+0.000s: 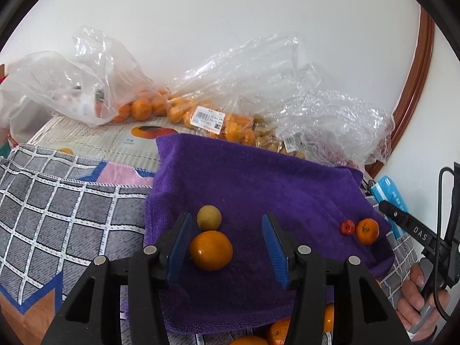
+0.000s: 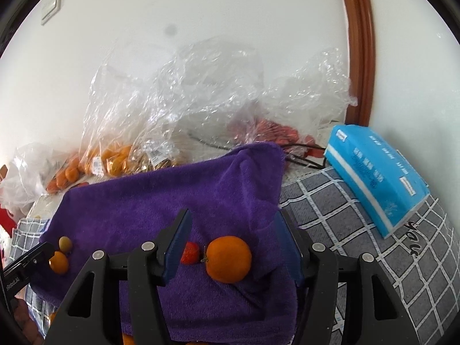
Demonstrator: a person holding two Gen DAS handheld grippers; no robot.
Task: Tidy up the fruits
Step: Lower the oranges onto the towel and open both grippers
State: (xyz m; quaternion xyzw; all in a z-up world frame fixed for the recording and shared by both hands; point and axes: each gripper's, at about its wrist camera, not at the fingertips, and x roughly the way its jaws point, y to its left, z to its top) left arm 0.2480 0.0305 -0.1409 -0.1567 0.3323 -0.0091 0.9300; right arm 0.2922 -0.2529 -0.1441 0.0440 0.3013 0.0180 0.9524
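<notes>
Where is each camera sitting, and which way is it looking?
Left wrist view: sits on the left tool, looking forward and down at an orange and a yellow-green fruit on the purple towel; the person's other hand shows at the right edge.
Right wrist view: sits on the right tool, looking forward and down at another orange and a small red fruit; the left tool's tip shows at the left edge.
Shared: the towel, all four fruits, the plastic bags and the blue tissue pack.

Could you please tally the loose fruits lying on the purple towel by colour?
Orange: 2
Yellow-green: 1
Red: 1
Total: 4 on the purple towel
</notes>
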